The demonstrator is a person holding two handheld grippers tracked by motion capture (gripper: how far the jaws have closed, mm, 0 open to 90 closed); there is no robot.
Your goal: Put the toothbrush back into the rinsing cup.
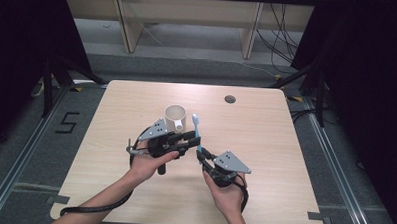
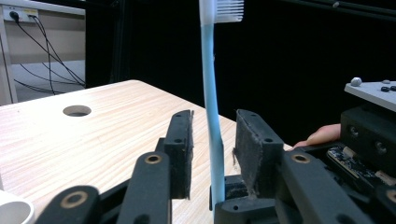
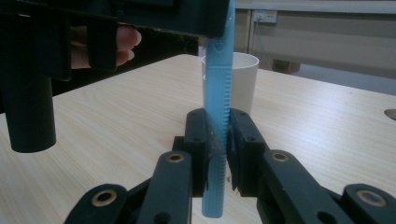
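Observation:
A blue toothbrush (image 1: 197, 134) with a white head stands upright over the table, just right of a white cup (image 1: 176, 116). My right gripper (image 3: 217, 140) is shut on the toothbrush's (image 3: 218, 93) lower handle, with the cup (image 3: 240, 84) behind it. My left gripper (image 2: 212, 154) is open, and the toothbrush handle (image 2: 211, 112) stands between its jaws with a gap on each side. The bristles (image 2: 229, 9) sit at the top. In the high view my left gripper (image 1: 189, 137) reaches the brush from the left, and my right gripper (image 1: 203, 155) holds it from below.
The wooden table (image 1: 136, 105) has a round cable hole (image 1: 230, 99) at the back right. The cup's rim (image 2: 14, 207) shows at the lower left of the left gripper view. Black curtains and cables surround the table; wooden furniture legs stand behind it.

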